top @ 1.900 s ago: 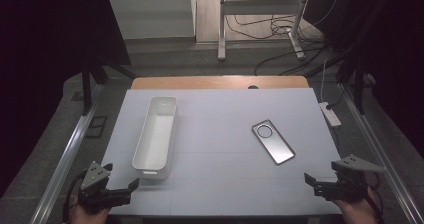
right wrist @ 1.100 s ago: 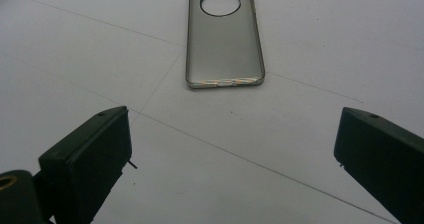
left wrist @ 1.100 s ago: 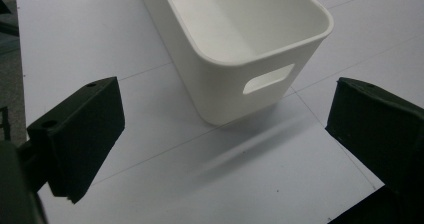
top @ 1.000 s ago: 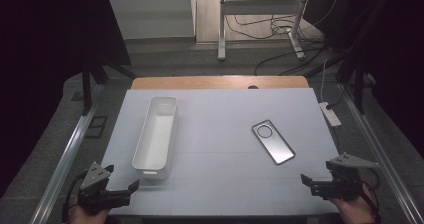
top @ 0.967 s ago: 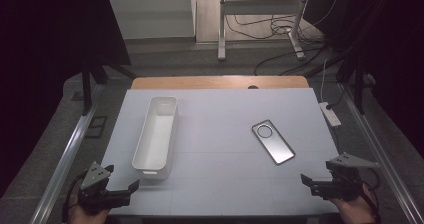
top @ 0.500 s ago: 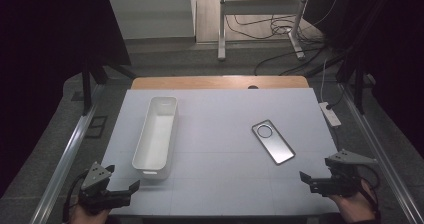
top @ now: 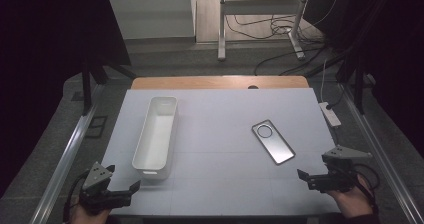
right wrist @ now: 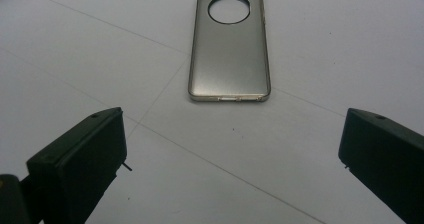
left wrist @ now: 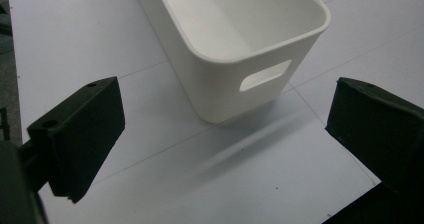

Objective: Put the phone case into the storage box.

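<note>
case: thin translucent grey phone case point(top: 273, 141) with a round camera cutout, lying flat on the white table mat point(top: 225, 179), right of centre, well apart from the bin. In the right gripper view point(right wrist: 229, 44) it sits dead ahead of the jaws, cutout end away from them.
bin: long white plastic bin point(top: 156, 135) with a slot handle in the near end wall, left of centre, looks empty. In the left gripper view point(left wrist: 235, 39) the near end faces the jaws.
case handling: likely very light, flexible, thin-walled, probably slick. Flat on the mat with little height to bite on, so a top-down pinch may skid off.
grip point, case: my pick is across the two long side edges near mid-length; jaw span looks ample for that. Avoid the cutout end, where the rim is thinnest and will flex most.
bin handling: rigid, light, should slide easily on the mat. Take it by the near end wall at the slot or rim if it needs steadying.
right gripper point(top: 320, 178): jaws spread wide, nothing between them, touching nothing. Near the front right edge of the mat, short of the case.
left gripper point(top: 120, 194): also spread wide, empty, at the front left corner, near the bin's end but clear of it.
risk: the case may bow or flick out if squeezed hard.
</note>
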Demonstrator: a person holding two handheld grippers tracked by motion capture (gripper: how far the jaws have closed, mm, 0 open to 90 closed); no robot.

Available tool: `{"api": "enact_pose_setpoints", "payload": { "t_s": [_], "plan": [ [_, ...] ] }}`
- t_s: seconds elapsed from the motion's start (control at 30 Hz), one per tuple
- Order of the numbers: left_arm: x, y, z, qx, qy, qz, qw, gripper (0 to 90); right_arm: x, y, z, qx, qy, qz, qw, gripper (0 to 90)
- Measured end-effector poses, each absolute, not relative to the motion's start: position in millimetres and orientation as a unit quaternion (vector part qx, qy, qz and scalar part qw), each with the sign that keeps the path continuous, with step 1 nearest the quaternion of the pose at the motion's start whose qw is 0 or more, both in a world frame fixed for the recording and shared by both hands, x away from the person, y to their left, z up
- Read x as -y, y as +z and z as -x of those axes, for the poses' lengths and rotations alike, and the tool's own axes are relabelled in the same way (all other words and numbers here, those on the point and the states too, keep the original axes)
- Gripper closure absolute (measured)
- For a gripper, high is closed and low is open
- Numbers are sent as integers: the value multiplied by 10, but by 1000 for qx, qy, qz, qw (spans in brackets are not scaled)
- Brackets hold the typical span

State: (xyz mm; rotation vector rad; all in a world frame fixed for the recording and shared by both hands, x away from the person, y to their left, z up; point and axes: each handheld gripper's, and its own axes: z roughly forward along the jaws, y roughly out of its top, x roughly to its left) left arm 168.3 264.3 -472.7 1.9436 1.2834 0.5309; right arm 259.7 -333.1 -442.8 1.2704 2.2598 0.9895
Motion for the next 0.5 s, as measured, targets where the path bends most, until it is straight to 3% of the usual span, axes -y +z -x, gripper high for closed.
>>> {"api": "enact_pose_setpoints", "payload": {
  "t_s": [0.5],
  "plan": [
    [-2652, -4728, -1689, -503, 203, -754, 371, 28, 3264, -4422, -2742, -804, 348, -452, 170, 0]
  ]
}}
